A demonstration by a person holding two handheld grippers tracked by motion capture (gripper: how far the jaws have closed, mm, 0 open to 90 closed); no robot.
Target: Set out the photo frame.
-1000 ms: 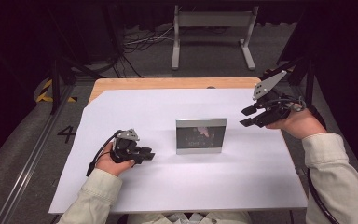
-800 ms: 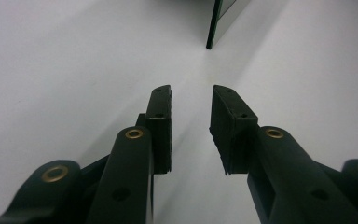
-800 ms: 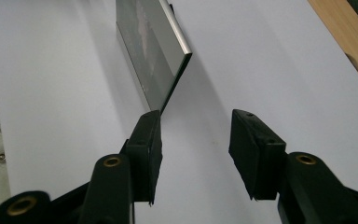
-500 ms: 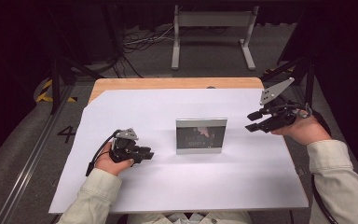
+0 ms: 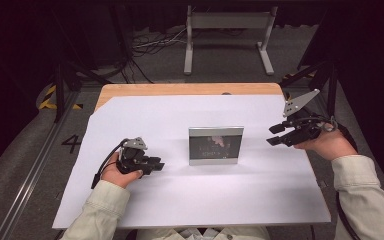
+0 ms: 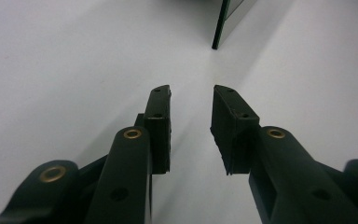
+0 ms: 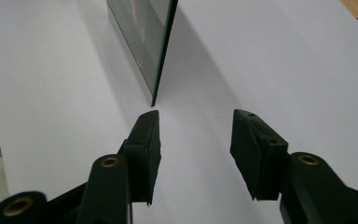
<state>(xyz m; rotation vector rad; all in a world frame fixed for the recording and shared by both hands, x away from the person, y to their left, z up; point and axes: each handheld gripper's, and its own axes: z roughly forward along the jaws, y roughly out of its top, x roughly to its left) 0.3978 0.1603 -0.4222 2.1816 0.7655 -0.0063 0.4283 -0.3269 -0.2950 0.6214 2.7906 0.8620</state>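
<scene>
Fingers (image 7: 149, 140) of the right gripper (image 5: 279, 135) are standing wide and empty, facing the upright frame's (image 5: 215, 145) right edge; left gripper (image 5: 155, 165), half-open, is lying equally near.

A white sheet (image 5: 190, 200) covers most of the desk (image 5: 180, 89), whose bare wooden strip shows along the far edge toward twelve o'clock. Beyond that edge, at twelve o'clock, a grey metal stand (image 5: 228, 35) rests on the grey floor (image 5: 20, 170), its two legs reaching toward the desk. Loose cables (image 5: 150, 45) lie at about eleven o'clock, just beside the stand. At nine o'clock the floor bears a painted numeral (image 5: 71, 143), and farther out, near ten o'clock, yellow-and-black hazard tape (image 5: 50, 97).
</scene>
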